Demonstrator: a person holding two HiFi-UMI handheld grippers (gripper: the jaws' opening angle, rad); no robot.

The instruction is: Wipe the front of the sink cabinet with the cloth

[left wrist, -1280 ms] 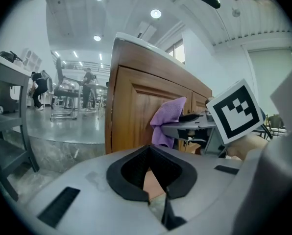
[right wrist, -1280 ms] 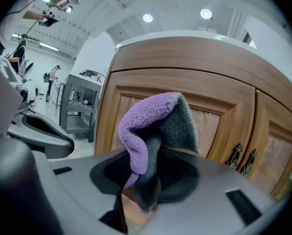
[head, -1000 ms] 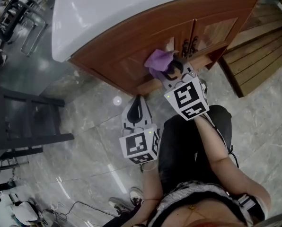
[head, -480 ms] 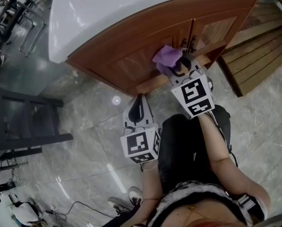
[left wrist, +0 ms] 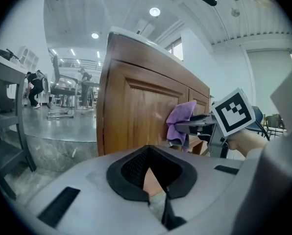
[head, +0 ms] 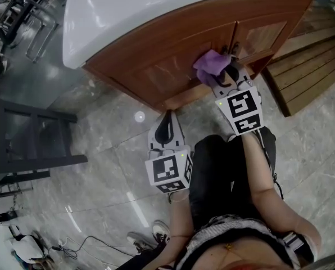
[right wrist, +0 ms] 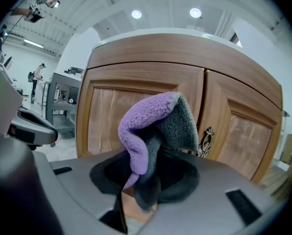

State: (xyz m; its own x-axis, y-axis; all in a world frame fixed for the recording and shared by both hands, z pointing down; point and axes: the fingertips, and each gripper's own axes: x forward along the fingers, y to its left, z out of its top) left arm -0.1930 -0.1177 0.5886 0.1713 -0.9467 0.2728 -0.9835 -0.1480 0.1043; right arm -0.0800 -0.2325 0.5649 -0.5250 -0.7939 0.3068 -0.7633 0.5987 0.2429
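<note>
The person crouches before the sink cabinet (head: 150, 61), whose brown wooden front runs beneath a white countertop (head: 145, 10). The right gripper (head: 222, 79) is clenched on the cloth (right wrist: 153, 124) – a fluffy piece, purple on one side and grey on the other – which bunches up out of the jaws. In the head view the cloth lies against the cabinet front at the seam between the two doors, just beside the ornate handles (right wrist: 205, 140). The left gripper view shows the same from the side: the purple wad is up against the door panel, with the right gripper reaching in behind it.

The left gripper (head: 166, 122) is held lower and nearer the person, over the grey marble floor (head: 111, 173) and apart from the cabinet. Its jaws are closed tip to tip with nothing between them (only wood shows through the loop of the pads). A dark shelf unit (head: 35, 142) stands to the left of the cabinet – a slatted wooden platform (head: 311, 55) lies to its right.
</note>
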